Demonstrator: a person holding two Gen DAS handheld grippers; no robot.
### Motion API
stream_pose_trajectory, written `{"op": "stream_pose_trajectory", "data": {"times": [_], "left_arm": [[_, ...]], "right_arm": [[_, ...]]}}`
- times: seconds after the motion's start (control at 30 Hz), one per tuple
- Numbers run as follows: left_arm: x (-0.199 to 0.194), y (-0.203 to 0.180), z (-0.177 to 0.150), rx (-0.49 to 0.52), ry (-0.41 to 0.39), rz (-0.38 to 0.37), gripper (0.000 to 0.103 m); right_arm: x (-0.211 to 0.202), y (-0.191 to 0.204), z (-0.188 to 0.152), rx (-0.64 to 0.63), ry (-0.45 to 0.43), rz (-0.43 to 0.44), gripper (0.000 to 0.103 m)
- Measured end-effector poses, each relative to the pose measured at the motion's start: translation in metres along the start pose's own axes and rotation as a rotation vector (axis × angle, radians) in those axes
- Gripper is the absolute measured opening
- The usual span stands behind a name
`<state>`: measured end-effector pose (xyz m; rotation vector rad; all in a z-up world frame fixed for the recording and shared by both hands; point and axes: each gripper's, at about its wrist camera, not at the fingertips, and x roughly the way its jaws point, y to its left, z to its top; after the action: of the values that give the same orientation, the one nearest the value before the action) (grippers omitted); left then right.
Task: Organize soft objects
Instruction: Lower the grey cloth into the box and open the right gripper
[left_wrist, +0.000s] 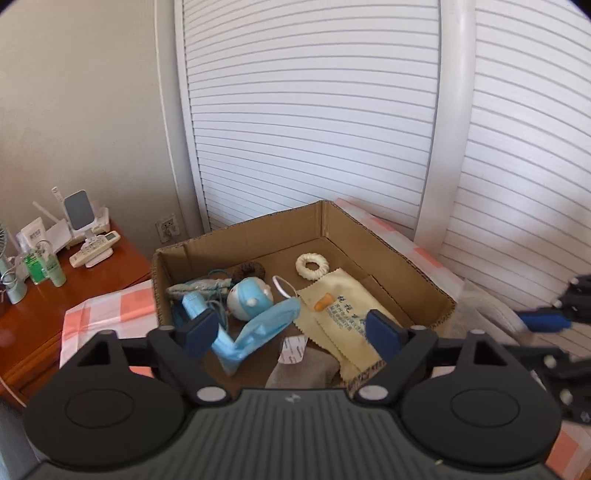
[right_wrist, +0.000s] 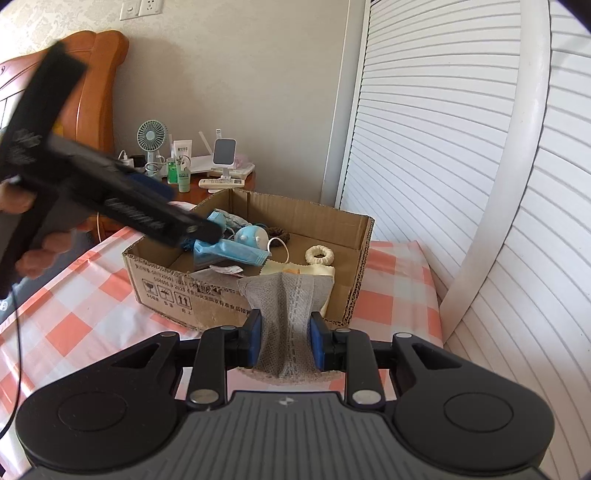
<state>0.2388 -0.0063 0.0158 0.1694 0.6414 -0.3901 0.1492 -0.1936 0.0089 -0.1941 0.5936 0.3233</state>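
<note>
Box ahead of our tongs

We see the box (right_wrist: 255, 273) on the bed (right_wrist: 88, 306); mask (left_wrist: 258, 332), cloth (left_wrist: 343, 314) and ring (left_wrist: 312, 265) lie inside, nightstand (left_wrist: 92, 280) left.

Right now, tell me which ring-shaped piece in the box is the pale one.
The cream ring, toward the back of the cardboard box, beside the yellow cloth. The other ring, the scrunchie, is dark brown.

brown cardboard box (left_wrist: 388, 254); blue face mask (left_wrist: 266, 328); pale yellow cloth (left_wrist: 343, 310); grey mesh cloth (right_wrist: 286, 325); pink-and-white checked bedsheet (right_wrist: 81, 306); white ring (left_wrist: 312, 265)
</note>
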Motion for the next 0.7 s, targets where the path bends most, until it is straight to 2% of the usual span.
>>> {"op": "stream_pose_trajectory", "data": {"times": [0.2,0.43,0.7], "left_arm": [[-0.04,-0.002,-0.022,-0.001,-0.028,0.054,0.102],[-0.068,-0.009,-0.051,-0.076,-0.023,0.032,0.102],[-0.076,-0.012,-0.069,-0.093,-0.011,0.128,0.102]], "right_arm": [[0.017,-0.005,0.022,0.017,-0.001,0.001,0.031],[0.057,-0.014,0.056,0.025,0.016,-0.008,0.031],[0.115,-0.02,0.095,0.042,0.067,-0.006,0.031]]}}
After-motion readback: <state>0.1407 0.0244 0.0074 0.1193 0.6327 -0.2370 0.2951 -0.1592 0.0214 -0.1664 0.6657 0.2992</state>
